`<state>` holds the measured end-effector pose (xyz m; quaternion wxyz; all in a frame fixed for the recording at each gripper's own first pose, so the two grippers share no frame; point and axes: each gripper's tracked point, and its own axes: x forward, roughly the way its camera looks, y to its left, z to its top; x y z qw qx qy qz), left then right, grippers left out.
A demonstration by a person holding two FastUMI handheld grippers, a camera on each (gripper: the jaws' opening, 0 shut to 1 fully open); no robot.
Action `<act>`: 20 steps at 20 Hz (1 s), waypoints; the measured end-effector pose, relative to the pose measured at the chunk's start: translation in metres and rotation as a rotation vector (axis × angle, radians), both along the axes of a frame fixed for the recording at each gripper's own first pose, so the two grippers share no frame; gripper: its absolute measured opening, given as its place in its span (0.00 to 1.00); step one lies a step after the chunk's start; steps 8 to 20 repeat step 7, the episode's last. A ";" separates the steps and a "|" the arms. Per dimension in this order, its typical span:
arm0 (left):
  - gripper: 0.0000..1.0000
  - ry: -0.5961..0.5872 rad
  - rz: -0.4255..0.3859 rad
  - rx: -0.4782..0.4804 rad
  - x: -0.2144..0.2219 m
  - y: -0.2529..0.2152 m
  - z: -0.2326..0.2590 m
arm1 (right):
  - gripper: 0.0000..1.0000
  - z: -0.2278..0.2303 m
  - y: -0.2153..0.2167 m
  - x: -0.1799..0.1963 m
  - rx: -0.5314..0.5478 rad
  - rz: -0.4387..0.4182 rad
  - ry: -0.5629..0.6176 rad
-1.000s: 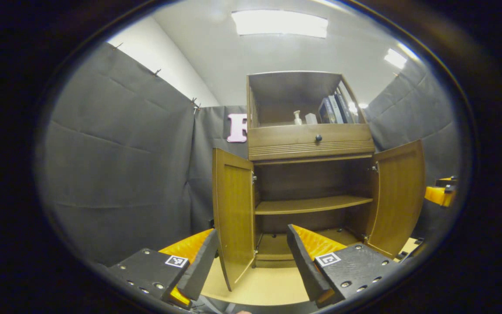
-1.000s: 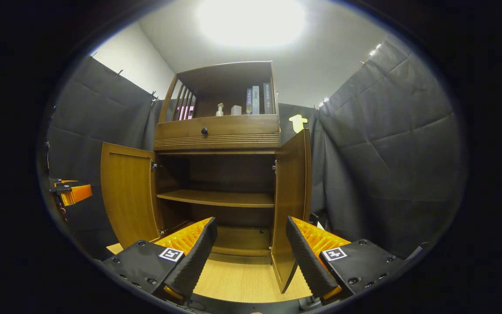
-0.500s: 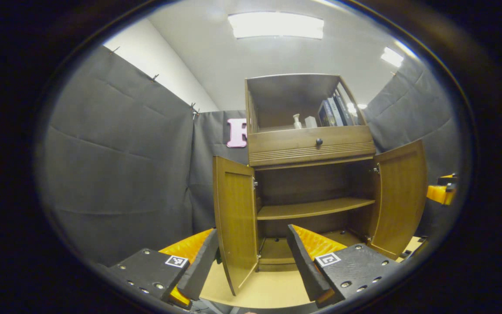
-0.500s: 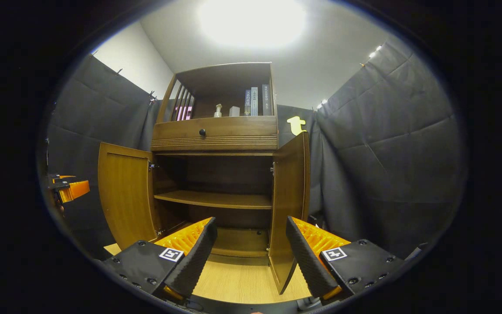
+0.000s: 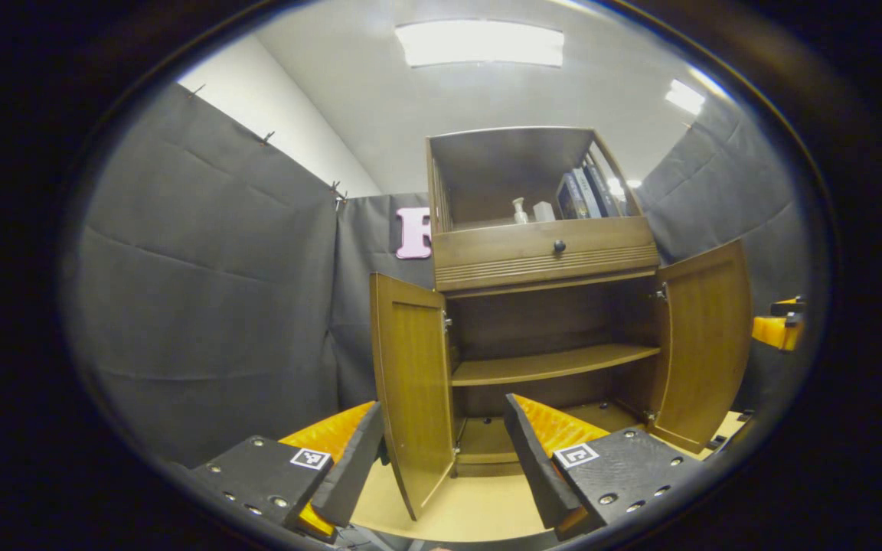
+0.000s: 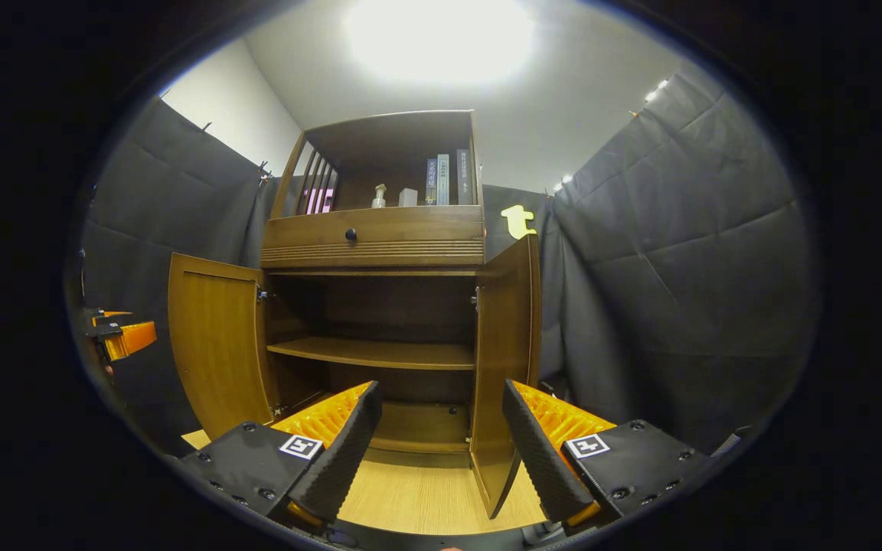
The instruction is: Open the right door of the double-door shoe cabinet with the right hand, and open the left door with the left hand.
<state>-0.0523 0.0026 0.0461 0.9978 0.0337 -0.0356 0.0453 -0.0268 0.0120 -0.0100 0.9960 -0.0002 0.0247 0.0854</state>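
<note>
The wooden shoe cabinet (image 5: 548, 256) stands ahead with both lower doors swung open. Its left door (image 5: 410, 398) juts toward me, edge-on beyond the gap of my left gripper (image 5: 441, 467), which is open and holds nothing. The right door (image 5: 705, 344) stands wide, and my right gripper (image 5: 778, 329) shows past it at the far right. In the right gripper view the cabinet (image 6: 372, 237) has its right door (image 6: 506, 367) edge-on beyond the open, empty right gripper (image 6: 441, 459). The left door (image 6: 215, 344) stands wide, with the left gripper (image 6: 123, 337) beside it.
Inside the cabinet a bare shelf (image 5: 556, 363) spans the middle above a bare bottom board. A drawer with a dark knob (image 5: 560, 246) sits above the doors. Books (image 5: 583, 195) and a small bottle (image 5: 519, 209) stand in the top bay. Black cloth walls close both sides; light wooden floor (image 6: 426, 497) lies in front.
Both views have drifted slightly, so the cabinet sits a little further left in each. The doors stay open and both grippers stay open.
</note>
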 end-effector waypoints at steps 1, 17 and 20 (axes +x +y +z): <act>0.92 -0.002 -0.001 0.002 0.000 0.000 0.001 | 0.96 0.000 0.001 0.001 0.001 0.001 -0.001; 0.92 -0.013 -0.013 0.012 0.003 -0.001 0.001 | 0.96 0.001 0.004 0.005 -0.001 0.005 -0.006; 0.92 -0.013 -0.013 0.012 0.003 -0.001 0.001 | 0.96 0.001 0.004 0.005 -0.001 0.005 -0.006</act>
